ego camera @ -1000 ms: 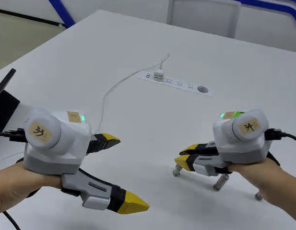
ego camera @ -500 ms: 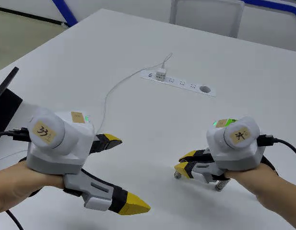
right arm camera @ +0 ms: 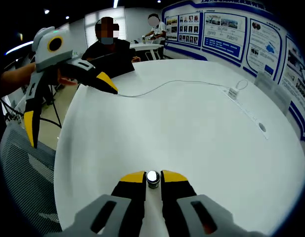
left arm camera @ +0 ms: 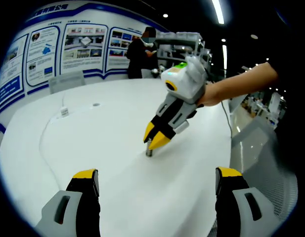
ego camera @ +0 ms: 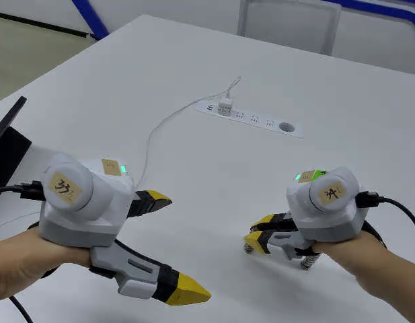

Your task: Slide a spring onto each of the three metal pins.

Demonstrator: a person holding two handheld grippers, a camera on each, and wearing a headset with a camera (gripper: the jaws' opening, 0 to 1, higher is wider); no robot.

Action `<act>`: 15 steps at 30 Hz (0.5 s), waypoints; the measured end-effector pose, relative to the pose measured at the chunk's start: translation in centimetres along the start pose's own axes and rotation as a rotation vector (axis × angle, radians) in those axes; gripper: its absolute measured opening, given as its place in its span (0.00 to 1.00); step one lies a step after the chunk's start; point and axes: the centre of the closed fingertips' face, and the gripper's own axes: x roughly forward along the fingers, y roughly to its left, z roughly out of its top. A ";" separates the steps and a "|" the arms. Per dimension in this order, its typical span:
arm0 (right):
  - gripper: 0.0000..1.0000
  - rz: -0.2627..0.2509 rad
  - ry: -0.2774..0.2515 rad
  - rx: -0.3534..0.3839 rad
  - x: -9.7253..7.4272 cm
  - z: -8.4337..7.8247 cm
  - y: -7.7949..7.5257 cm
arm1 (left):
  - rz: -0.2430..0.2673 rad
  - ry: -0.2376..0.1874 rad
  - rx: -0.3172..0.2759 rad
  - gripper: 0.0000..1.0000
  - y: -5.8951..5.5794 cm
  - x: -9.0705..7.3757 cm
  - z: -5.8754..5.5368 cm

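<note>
Right gripper (ego camera: 255,233) pinches a shiny round-headed pin (right arm camera: 152,178); left gripper (ego camera: 175,245) gapes wide, empty

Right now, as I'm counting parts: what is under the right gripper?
Under the right gripper a metal pin stands between its tips, and a spring pokes out beneath its body. Whatever lies further back is covered by the gripper and hand.

Left hand-held gripper (ego camera: 175,246) and right hand-held gripper (ego camera: 255,233): white-grey bodies, yellow tips, black cables
</note>
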 end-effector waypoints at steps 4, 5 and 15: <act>0.15 -0.011 -0.009 0.003 -0.3 0.2 -0.2 | -0.004 -0.005 0.001 1.00 -0.1 0.0 0.2; 0.16 -0.012 -0.013 0.004 -0.5 0.2 -0.2 | -0.004 -0.011 0.001 1.00 -0.2 0.0 0.5; 0.20 -0.049 -0.083 0.011 -2.3 1.4 -0.2 | -0.009 -0.029 0.024 1.00 -0.5 0.0 1.8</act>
